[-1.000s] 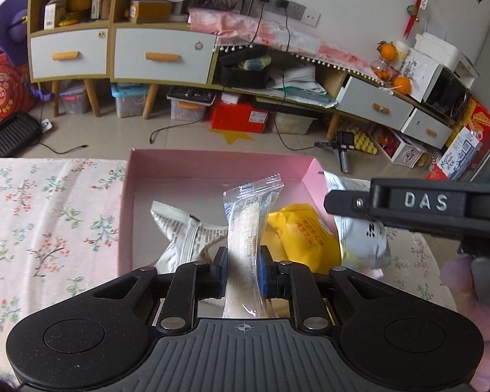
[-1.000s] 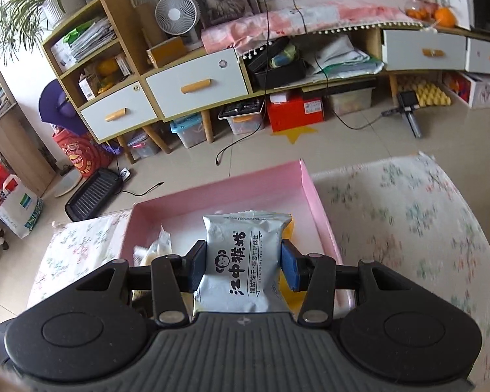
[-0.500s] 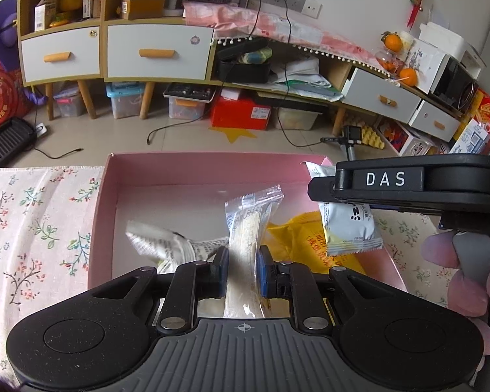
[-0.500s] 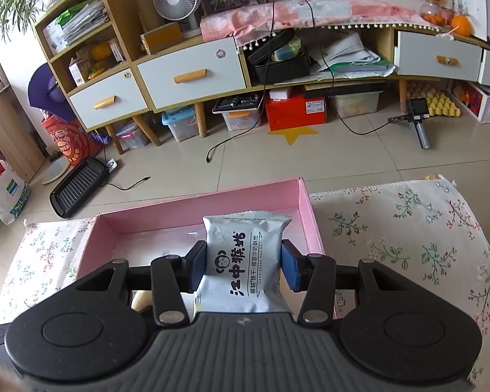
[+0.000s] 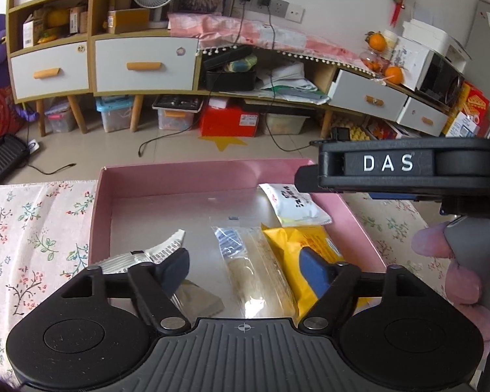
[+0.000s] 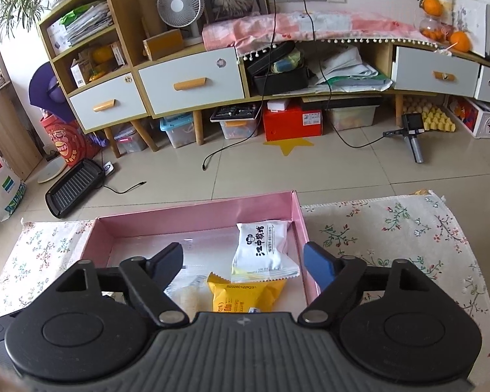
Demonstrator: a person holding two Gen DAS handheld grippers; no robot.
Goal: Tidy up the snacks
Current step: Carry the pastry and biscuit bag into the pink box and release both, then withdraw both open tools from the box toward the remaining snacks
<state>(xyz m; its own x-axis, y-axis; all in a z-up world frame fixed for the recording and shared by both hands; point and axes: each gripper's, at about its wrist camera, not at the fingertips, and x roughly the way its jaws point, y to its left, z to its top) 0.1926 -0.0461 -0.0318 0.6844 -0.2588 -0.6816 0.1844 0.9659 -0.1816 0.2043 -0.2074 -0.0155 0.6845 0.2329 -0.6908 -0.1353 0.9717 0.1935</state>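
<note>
A pink box (image 5: 166, 170) lies on the flowered tablecloth (image 5: 32, 228). In it lie a clear wafer packet (image 5: 248, 261), a yellow packet (image 5: 307, 245), a white packet with black print (image 5: 294, 202) and a crumpled newsprint-patterned packet (image 5: 153, 254). My left gripper (image 5: 248, 271) is open and empty above the clear packet. My right gripper (image 6: 245, 264) is open and empty above the box (image 6: 196, 212); the white packet (image 6: 264, 248) lies between its fingers, with the yellow packet (image 6: 245, 294) nearer. The right gripper's body shows at the right of the left wrist view.
The tablecloth (image 6: 408, 228) spreads on both sides of the box. Beyond the table edge are a tiled floor, cables, a black grill pan (image 6: 75, 186), and low cabinets (image 6: 192, 85) with storage bins below.
Both grippers have opened. The left let go of the clear wafer packet and the right let go of the white packet; both packets now lie in the pink box.
</note>
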